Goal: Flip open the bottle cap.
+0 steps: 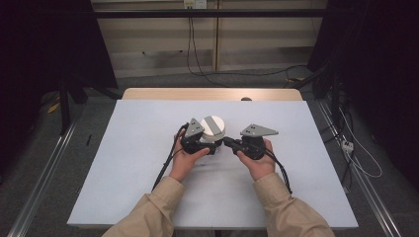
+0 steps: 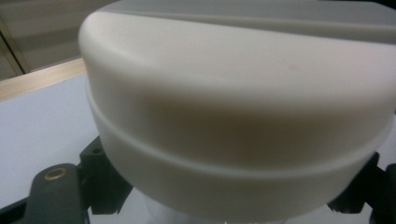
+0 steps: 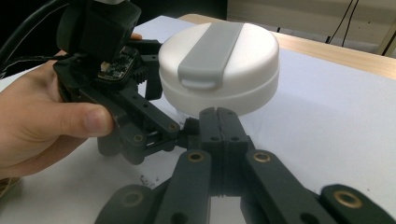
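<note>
A round white container (image 1: 213, 126) with a grey strap across its lid stands tilted near the middle of the white table top (image 1: 138, 182). My left gripper (image 1: 209, 146) is shut on the narrower part under the lid. In the left gripper view the lid (image 2: 233, 116) looms close, with a black finger (image 2: 100, 182) at the lower left. The right gripper view has the container (image 3: 219, 65) just beyond my right gripper (image 3: 218, 114), whose jaws are pressed together with nothing between them. That gripper (image 1: 226, 141) points at the container's base from the right.
A person's hand (image 3: 51, 121) holds the left gripper (image 3: 163, 100) from the left. The table's wooden far edge (image 1: 212, 94) runs behind the white sheet. Cables (image 1: 276, 168) trail from both grippers toward the near edge. Dark frames and floor cables surround the table.
</note>
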Available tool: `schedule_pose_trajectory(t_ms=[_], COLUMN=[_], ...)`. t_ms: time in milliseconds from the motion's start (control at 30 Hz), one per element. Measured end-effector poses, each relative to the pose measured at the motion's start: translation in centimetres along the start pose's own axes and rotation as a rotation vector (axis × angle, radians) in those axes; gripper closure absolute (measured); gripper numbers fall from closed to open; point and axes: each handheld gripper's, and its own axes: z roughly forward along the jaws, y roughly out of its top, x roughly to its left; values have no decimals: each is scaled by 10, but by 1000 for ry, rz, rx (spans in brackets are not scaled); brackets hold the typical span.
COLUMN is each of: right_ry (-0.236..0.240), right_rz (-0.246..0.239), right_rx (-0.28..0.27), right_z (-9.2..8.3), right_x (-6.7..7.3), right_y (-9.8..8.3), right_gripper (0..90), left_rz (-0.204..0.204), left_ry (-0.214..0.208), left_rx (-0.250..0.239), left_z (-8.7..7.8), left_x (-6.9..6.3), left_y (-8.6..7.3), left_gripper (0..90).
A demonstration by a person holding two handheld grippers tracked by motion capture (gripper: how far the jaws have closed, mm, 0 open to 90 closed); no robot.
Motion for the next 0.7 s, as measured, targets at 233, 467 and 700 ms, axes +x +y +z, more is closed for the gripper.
schedule_pose_trajectory(t_ms=[233, 467, 700], right_ry=[8, 17, 24], right_rz=[2, -9, -1], right_rx=[5, -6, -21], right_z=[6, 7, 7], right_x=[1, 4, 5], right_y=[3, 8, 11], right_gripper=[900, 900, 900], left_rz=[-2, -10, -10], left_ry=[-2, -4, -2], left_rx=[0, -3, -3], left_z=[0, 0, 0], left_x=[0, 0, 0], left_y=[0, 0, 0], left_gripper=[184, 184, 184])
